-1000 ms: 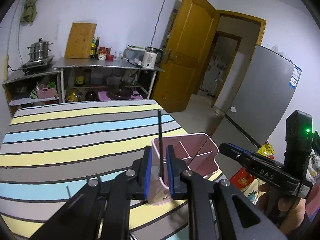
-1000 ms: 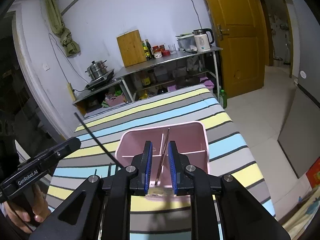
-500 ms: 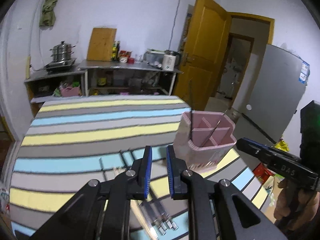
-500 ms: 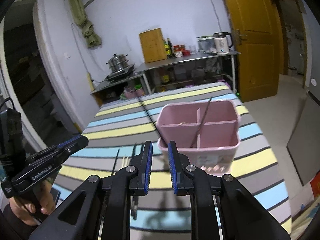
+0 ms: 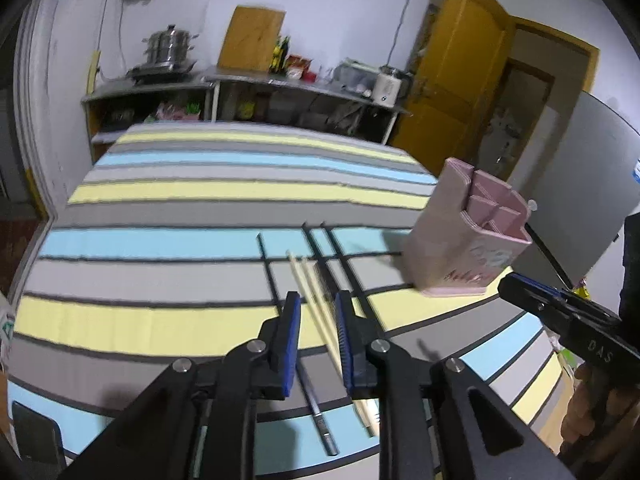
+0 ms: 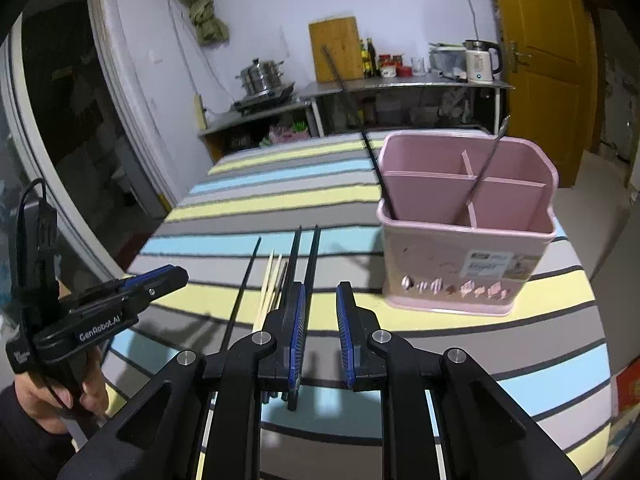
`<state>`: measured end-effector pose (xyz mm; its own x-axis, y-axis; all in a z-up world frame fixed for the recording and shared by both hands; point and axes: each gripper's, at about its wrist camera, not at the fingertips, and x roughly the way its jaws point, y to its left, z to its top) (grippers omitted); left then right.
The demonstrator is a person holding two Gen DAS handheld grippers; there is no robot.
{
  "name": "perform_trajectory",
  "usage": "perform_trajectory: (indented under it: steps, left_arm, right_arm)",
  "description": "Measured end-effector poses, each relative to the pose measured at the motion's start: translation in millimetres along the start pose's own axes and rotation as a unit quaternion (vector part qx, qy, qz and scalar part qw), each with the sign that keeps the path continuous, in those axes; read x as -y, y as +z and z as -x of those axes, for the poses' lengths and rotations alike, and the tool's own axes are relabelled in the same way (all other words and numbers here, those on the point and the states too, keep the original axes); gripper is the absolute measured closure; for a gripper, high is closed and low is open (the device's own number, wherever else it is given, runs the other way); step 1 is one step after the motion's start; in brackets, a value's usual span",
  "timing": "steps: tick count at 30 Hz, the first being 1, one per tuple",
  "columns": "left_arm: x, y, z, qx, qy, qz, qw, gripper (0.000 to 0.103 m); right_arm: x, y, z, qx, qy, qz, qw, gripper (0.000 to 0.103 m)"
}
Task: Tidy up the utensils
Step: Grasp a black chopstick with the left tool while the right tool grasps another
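A pink divided holder [image 6: 464,264] stands on the striped table, with two black chopsticks [image 6: 486,168] leaning in it. It appears at the right in the left wrist view as well, the holder [image 5: 452,252]. Pale wooden chopsticks [image 5: 316,304] and black chopsticks [image 5: 320,240] lie on the cloth left of it. My left gripper [image 5: 318,304] hovers over the wooden pair, its jaws opening and pressing on nothing. My right gripper [image 6: 320,292] is open and empty, just above the black chopsticks [image 6: 306,252] and beside the wooden ones [image 6: 272,280].
The striped table [image 5: 160,200] ends close behind the holder and at the near edge. A grey metal-tipped chopstick [image 5: 318,416] lies near the front. Shelves with a pot [image 5: 168,48], a cutting board [image 6: 338,48] and a kettle [image 6: 478,60] line the back wall.
Both grippers have pulled back from the pink holder and sunk toward the chopsticks on the cloth. The black chopsticks once between their jaws now stand in the holder. The left jaws are wider.
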<state>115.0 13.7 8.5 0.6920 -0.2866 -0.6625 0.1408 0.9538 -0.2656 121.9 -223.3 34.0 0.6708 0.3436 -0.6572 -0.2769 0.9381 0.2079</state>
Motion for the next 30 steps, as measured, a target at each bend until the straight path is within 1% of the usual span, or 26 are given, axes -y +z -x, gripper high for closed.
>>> perform_trajectory:
  steps: [6,17,19,26,30]
  left_arm:
    - [-16.9,-9.1,-30.3,-0.03,0.005,0.026,0.9992,0.084]
    - [-28.4,-11.3,-85.0,-0.065,0.017,0.047,0.9966,0.084]
    - [-30.3,-11.3,-89.3,-0.068,0.018,0.048,0.9963,0.084]
    - [-28.4,-11.8,-89.9,-0.063,0.023,0.03,0.9973,0.084]
    - [-29.2,-11.1,-89.5,-0.062,0.025,0.027,0.9974,0.084]
  right_arm:
    - [-5.2,-9.8,-33.8,-0.036,0.001,0.01,0.999,0.086]
    - [-8.0,-15.6,-90.3,-0.075,-0.007,0.001,0.997,0.086]
    - [-9.8,-15.8,-100.3,-0.082,-0.007,0.003,0.997,0.086]
    - [-14.1,-18.1,-132.2,-0.102,-0.012,0.014,0.995,0.086]
    - [-12.1,-15.9,-136.4,-0.097,-0.017,0.016,0.995,0.086]
